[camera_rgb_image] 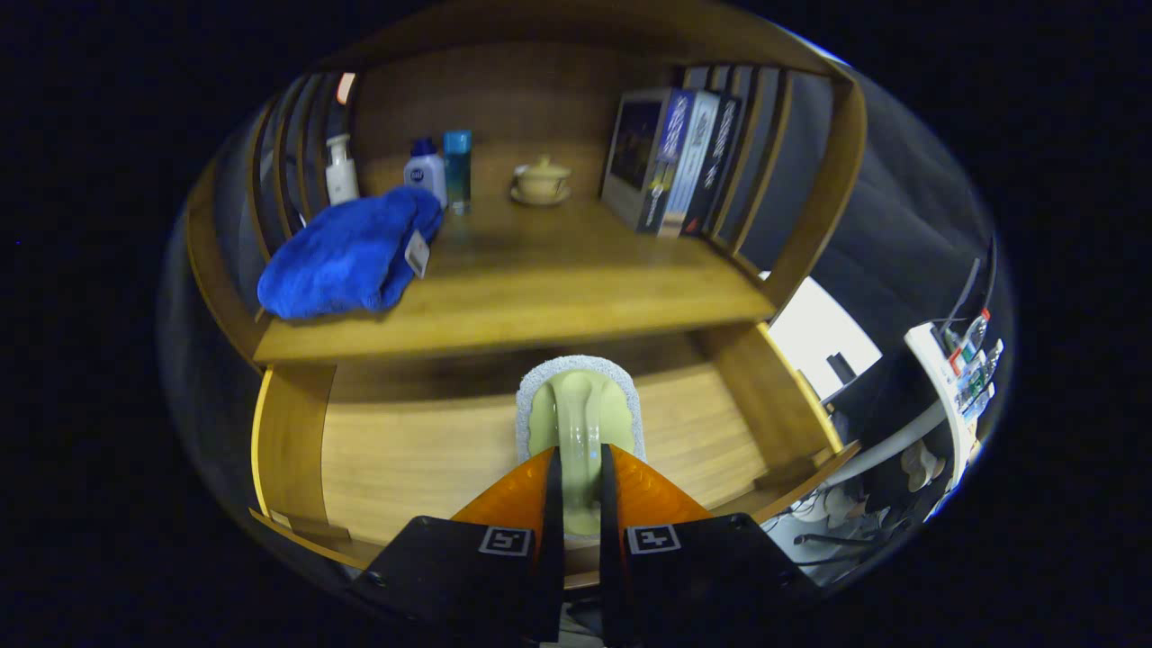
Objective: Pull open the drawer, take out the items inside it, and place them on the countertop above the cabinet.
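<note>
Two tool fingers [533, 490] clamp brush [580, 414] above drawer [396, 450]; blue towel [346, 256] on countertop [558, 297].

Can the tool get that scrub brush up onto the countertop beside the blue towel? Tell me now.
Probably yes. The tool is shut on the scrub brush by its handle, over the open drawer. The countertop is bare between the blue towel and the books.

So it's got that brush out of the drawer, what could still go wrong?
The hand-held gripper pinches only the brush's thin, glossy handle, so it could swivel or slip while lifted. The countertop edge hangs right above the open drawer; the brush might knock it on the way up. The blue towel, bottles and cup already crowd the back, limiting landing room.
</note>
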A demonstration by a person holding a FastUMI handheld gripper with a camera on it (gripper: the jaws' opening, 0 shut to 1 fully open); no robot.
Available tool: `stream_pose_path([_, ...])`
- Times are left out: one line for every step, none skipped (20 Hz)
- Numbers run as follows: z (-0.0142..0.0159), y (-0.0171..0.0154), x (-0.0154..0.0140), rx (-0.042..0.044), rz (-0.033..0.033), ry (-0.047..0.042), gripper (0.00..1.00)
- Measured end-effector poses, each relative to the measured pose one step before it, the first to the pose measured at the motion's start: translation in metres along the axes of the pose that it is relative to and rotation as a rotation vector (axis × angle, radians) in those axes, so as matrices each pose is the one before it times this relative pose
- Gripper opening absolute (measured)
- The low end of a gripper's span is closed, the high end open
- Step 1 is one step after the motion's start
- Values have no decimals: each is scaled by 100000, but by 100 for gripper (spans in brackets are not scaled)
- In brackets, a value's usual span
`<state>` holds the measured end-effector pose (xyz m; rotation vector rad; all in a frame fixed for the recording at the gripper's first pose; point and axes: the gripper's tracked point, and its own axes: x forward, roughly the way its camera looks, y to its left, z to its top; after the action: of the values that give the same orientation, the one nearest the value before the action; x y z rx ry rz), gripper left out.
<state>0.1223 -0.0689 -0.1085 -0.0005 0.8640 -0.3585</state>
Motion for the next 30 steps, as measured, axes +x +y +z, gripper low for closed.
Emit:
stream_pose_path([1302, -38, -617, 1538, 436, -6506, 25])
stream_pose_path([1337, 15, -625, 1655, 850, -5984, 25])
stream_pose_path([1484, -156, -574, 1303, 366, -5378, 25])
stream_pose_path([1455, -469, -435, 1784, -236, -5062, 25])
stream_pose_path([1727, -151, -130, 2428, 793, -5114, 25])
stream_pose_path([1616, 282, -17, 2774, 1155, -4349, 25])
stream_pose_path([1529, 374, 347, 2653, 1841, -3291, 25])
stream_pose_path([1662, 441, 675, 2036, 2358, -3312, 25])
stream_pose_path([1408, 427, 909, 1016, 1318, -2637, 25])
stream_pose_path([1069, 408, 924, 253, 1795, -2835, 25])
stream_pose_path([952, 648, 1275, 107, 1379, -2557, 25])
stream_pose_path([322, 621, 1437, -181, 1530, -249, 25])
stream_pose_path([-235, 514, 1260, -1461, 1327, 2020, 25])
stream_pose_path([-592, 19, 1125, -3235, -66, 3711, 25])
stream_pose_path([-698, -108, 1063, -4063, -710, 3923, 25])
stream_pose_path([-595, 102, 1198, -3433, -957, 3755, 25])
stream_pose_path([-531, 165, 1163, -1518, -881, 2476, 25])
stream_pose_path([-537, 595, 1091, -844, 834, 1880, 25])
stream_pose_path([-718, 617, 984, -1579, 783, 2809, 25])
stream_pose_path([-628, 253, 989, -2565, 421, 3373, 25])
stream_pose_path([-686, 159, 906, -2725, 486, 3463, 25])
stream_pose_path([-615, 288, 1063, -1528, 370, 2642, 25])
stream_pose_path([-500, 239, 548, -546, 490, 3176, 25])
stream_pose_path([-56, 152, 723, 467, 656, 1518, 25])
stream_pose_path([-110, 211, 552, 1392, 1139, 1724, 25])
stream_pose_path([-90, 132, 339, 1053, 1336, 1482, 25])
stream_pose_path([59, -166, 252, 697, 100, 410, 25])
stream_pose_path([251, -248, 346, 1020, 87, -507, 27])
stream_pose_path([191, 102, 288, 1552, 1073, -488, 26])
stream_pose_path([459, 643, 298, 2664, 2987, -2264, 26])
